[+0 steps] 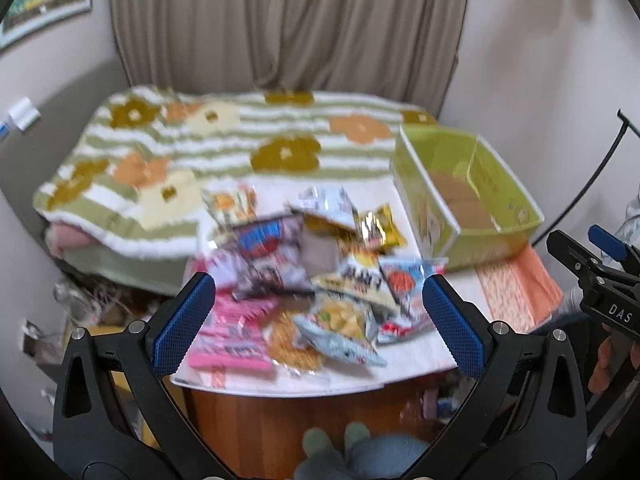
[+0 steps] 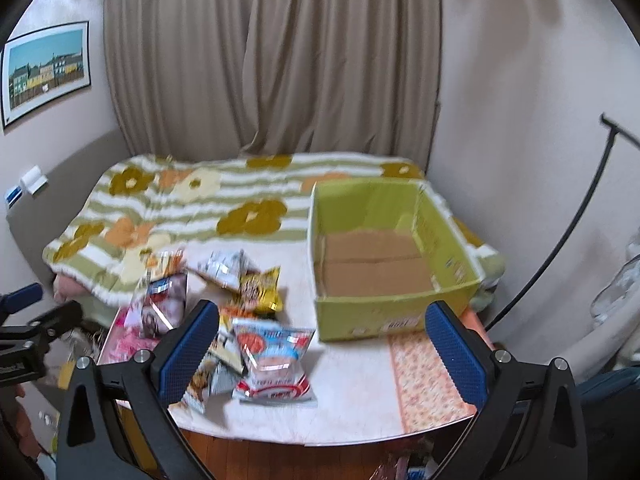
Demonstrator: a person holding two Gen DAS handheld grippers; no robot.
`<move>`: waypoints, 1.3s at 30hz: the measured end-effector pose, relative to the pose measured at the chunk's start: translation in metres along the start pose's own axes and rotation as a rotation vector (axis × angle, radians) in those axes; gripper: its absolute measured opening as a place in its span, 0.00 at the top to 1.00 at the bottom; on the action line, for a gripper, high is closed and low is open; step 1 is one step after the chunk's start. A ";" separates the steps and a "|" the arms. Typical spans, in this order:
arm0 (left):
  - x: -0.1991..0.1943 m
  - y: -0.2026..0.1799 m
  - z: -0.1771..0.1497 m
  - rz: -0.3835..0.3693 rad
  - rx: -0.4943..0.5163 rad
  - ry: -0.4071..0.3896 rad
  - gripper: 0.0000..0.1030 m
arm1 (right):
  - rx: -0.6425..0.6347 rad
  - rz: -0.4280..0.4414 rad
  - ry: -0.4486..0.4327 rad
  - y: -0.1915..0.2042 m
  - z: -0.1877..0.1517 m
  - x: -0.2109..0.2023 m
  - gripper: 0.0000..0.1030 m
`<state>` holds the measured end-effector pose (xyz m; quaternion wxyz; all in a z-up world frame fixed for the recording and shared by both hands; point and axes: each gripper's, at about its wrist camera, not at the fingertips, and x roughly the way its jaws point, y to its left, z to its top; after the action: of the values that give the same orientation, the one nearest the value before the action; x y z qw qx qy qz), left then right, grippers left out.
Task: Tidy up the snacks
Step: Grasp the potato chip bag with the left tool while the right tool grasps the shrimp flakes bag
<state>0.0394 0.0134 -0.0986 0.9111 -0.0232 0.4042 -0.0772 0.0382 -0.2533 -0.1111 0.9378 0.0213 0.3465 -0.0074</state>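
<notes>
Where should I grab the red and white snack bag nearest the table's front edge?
Take the red and white snack bag by its near crimped bottom edge, coming from the front with the open right gripper. It lies flat and apart from the pile, so that edge is probably easiest to pinch.

Two matching grippers, left gripper (image 1: 318, 318) and right gripper (image 2: 322, 350): black angular plastic frames with teardrop cut-outs, round silver screws at the joints, blue cross-hatched pads on the fingers (image 1: 184, 322). White letters "DAS" on one side.
</notes>
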 end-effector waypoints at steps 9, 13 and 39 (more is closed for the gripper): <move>0.079 -0.002 -0.038 -0.031 -0.079 0.158 0.00 | -0.049 0.145 0.164 -0.003 -0.040 0.083 0.01; 0.116 -0.009 -0.050 -0.012 -0.094 0.208 0.00 | -0.056 0.229 0.244 -0.005 -0.058 0.125 0.00; 0.189 -0.012 -0.068 0.013 -0.074 0.265 0.36 | -0.163 0.392 0.378 0.013 -0.084 0.212 0.01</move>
<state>0.1125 -0.0271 -0.2811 0.8486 -0.0439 0.5238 -0.0587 0.1447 -0.2361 -0.3121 0.8386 0.0137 0.5041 0.2063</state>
